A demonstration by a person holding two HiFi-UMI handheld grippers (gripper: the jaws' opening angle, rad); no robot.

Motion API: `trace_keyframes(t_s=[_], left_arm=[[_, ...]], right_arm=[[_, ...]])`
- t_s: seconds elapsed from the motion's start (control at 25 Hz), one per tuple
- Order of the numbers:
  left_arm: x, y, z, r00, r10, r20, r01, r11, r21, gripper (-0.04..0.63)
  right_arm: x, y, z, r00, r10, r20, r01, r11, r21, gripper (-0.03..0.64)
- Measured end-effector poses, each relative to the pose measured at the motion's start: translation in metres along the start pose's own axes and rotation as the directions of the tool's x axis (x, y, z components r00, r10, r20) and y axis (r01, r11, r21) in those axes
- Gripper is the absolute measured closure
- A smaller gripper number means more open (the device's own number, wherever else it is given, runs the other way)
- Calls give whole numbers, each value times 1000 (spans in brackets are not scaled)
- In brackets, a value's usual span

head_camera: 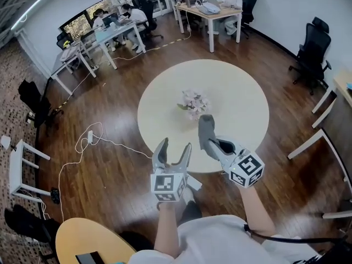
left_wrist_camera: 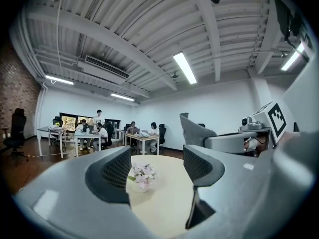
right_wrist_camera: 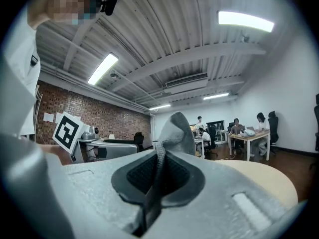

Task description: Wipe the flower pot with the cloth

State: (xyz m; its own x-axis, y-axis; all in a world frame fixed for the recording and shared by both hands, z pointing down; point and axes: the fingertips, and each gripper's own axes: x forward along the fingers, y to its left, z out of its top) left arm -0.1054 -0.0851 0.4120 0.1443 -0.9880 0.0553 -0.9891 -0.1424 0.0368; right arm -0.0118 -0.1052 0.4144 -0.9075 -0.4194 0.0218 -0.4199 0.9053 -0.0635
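A small pot of pink and white flowers [head_camera: 193, 104] stands near the middle of the round cream table [head_camera: 242, 92]. My left gripper [head_camera: 173, 147] hangs at the table's near edge, jaws open with nothing between them; the flowers [left_wrist_camera: 142, 176] show beyond the gap in the left gripper view. My right gripper [head_camera: 208, 138] is just right of it, shut on a grey cloth [head_camera: 206, 126] that sticks up past the jaws. In the right gripper view the cloth [right_wrist_camera: 172, 131] is pinched between the pads. The cloth [left_wrist_camera: 195, 131] also appears at the right of the left gripper view.
Desks with seated people [head_camera: 118, 23] line the far side of the room. Black office chairs [head_camera: 312, 56] stand at the right. A white cable [head_camera: 102, 142] trails on the wooden floor left of the table. Another round table [head_camera: 88, 243] lies at the near left.
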Motion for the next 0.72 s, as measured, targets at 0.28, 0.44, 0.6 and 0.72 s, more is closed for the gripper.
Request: trace_keyframes(t_s=[0.28,0.44,0.6,0.72], left_arm=[[70,76,12,996,-90,9,90,996,19,256],[98,108,-7,994,-106,-30,106,994,16,255],[123,121,-47,985,-111,-129,114,993,10,245],[147,120,-84,970,-117,-213,116,993,-15,241]], right_arm=[[94,-48,18,996,-82,35,82,997,1,626],[125,-61,15,994,-96,43,97,995,-15,626],[133,-84,-6,995,-102,7,102,995,13,626],[128,-118,-26,991,-134,-30,135,990,49,626]])
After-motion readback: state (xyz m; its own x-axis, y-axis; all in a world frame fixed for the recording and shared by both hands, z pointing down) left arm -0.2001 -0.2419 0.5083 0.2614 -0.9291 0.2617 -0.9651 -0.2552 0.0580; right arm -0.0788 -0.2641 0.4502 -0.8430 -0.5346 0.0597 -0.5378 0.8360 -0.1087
